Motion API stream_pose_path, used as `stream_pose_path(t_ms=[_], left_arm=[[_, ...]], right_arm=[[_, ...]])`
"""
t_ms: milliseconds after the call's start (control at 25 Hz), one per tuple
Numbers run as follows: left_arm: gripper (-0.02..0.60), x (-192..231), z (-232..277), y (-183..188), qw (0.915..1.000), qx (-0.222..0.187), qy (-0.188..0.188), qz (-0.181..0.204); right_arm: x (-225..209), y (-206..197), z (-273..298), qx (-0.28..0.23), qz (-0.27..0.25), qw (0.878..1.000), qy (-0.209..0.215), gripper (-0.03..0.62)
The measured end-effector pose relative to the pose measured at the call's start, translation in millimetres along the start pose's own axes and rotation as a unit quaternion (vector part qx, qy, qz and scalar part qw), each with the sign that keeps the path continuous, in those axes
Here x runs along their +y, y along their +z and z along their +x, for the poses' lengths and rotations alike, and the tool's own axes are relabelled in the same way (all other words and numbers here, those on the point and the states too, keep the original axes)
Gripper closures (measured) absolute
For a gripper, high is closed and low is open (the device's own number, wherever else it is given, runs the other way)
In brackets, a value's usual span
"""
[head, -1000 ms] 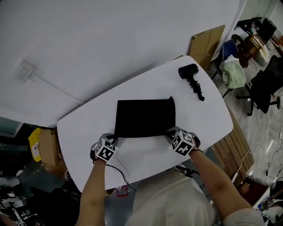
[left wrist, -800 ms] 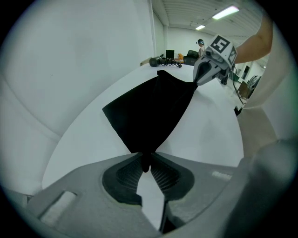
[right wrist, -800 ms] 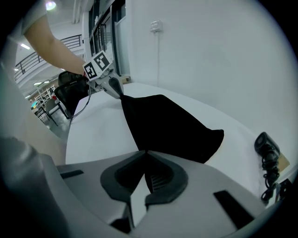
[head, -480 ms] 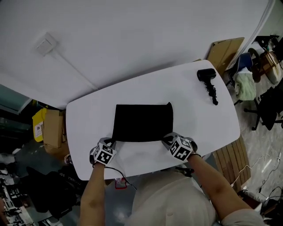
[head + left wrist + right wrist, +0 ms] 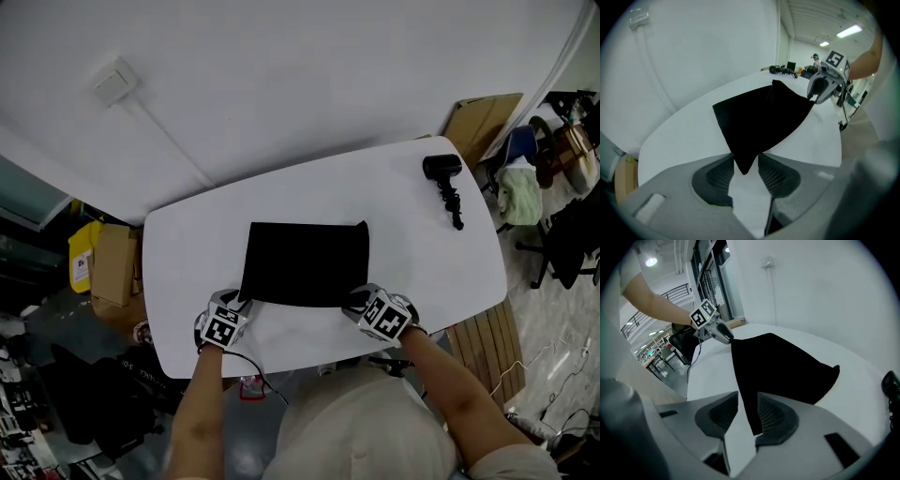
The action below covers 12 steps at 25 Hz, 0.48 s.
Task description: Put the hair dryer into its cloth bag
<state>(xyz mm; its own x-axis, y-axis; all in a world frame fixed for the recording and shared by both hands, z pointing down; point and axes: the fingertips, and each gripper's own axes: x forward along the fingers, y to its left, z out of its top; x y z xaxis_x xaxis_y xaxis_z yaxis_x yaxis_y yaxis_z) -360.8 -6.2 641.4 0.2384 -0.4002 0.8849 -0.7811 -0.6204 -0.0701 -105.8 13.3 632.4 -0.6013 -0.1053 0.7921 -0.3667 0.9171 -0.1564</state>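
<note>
The black cloth bag (image 5: 305, 264) lies flat in the middle of the white table (image 5: 422, 253). The black hair dryer (image 5: 444, 178) rests with its cord at the far right corner, well apart from the bag. My left gripper (image 5: 239, 302) is at the bag's near left corner. In the left gripper view the left gripper (image 5: 746, 164) has jaws opening, and the corner tip of the bag (image 5: 764, 117) lies loose between the pads. My right gripper (image 5: 354, 300) is at the near right corner. The right gripper (image 5: 747, 411) also has jaws opening, with the bag (image 5: 783, 366) edge lying between them.
Cardboard boxes (image 5: 108, 267) stand on the floor left of the table. A cardboard sheet (image 5: 473, 117) leans beyond the far right corner, with office chairs (image 5: 520, 183) past it. A wall box (image 5: 114, 80) with a cable run sits on the white wall behind the table.
Both grippers slid the bag leftward along the table, away from the hair dryer, in the first half second. Since then bag and grippers have stayed in place.
</note>
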Motion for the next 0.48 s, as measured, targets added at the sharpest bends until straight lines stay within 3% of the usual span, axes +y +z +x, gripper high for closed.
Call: stream_pose_path(t_ms=[80, 200, 480], left_arm=[[0.392, -1, -4, 4, 0.9993, -0.023, -0.011, -0.026], [0.39, -2, -16, 17, 0.9952, -0.07, -0.017, -0.066], [0.391, -11, -43, 64, 0.9729, -0.177, -0.047, -0.141]], right_arm=[[1, -1, -4, -0.004, 0.013, 1.0, 0.004, 0.445], [-1, 3, -14, -0.027, 0.036, 0.999, -0.003, 0.445], [-11, 23, -44, -0.087, 0.082, 0.993, -0.022, 0.445]])
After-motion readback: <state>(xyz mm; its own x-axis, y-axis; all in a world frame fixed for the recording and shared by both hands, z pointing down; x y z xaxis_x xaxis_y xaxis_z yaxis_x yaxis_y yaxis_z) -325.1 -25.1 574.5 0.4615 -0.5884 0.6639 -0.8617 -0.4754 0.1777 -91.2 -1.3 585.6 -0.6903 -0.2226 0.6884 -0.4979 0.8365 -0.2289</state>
